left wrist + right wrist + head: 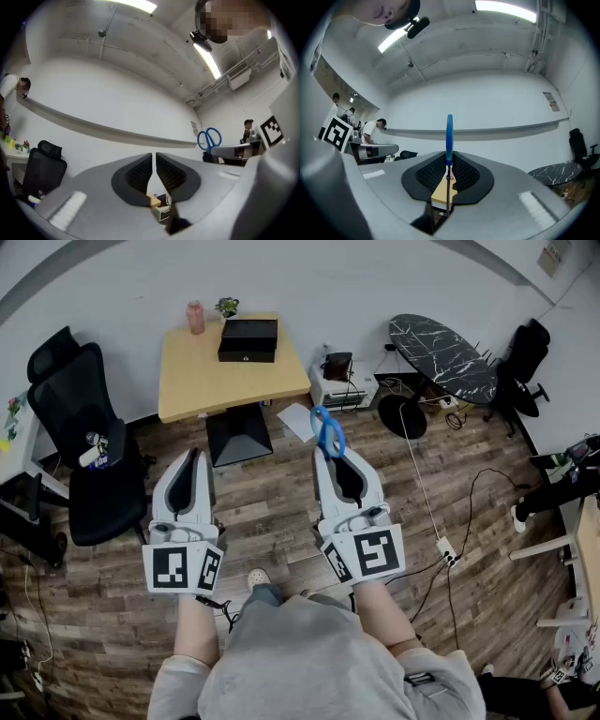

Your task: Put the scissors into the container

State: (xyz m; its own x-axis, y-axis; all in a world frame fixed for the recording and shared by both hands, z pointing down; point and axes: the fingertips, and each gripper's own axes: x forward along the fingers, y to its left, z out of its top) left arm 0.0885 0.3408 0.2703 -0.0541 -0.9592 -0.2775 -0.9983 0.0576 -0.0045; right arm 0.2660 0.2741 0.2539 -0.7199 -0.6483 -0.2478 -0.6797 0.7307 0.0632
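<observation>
1. Scissors sat clamped in the right gripper. The blades were pinched edge-on between its two pads, and the blue handle loops poked out past the fingertips.
2. The left gripper had its jaws pressed together on nothing. It hung level with the right one, well off to its side.
3. Ahead of both sets of fingertips, well apart from them, stood a wooden table with a black box on it. I took that box for the container, though I could not tell whether its top was open.
4. Just beside the box, on the side toward the left fingertips, were a pink bottle and a small plant.
5. For a good carry, I judged, the right grip should hold firm so the thin blades do not pivot between the pads. The handles, leading the fingertips, should come over the box clear of the bottle before the fingers part. The idle left gripper could see to the lid if one needs lifting.
</observation>
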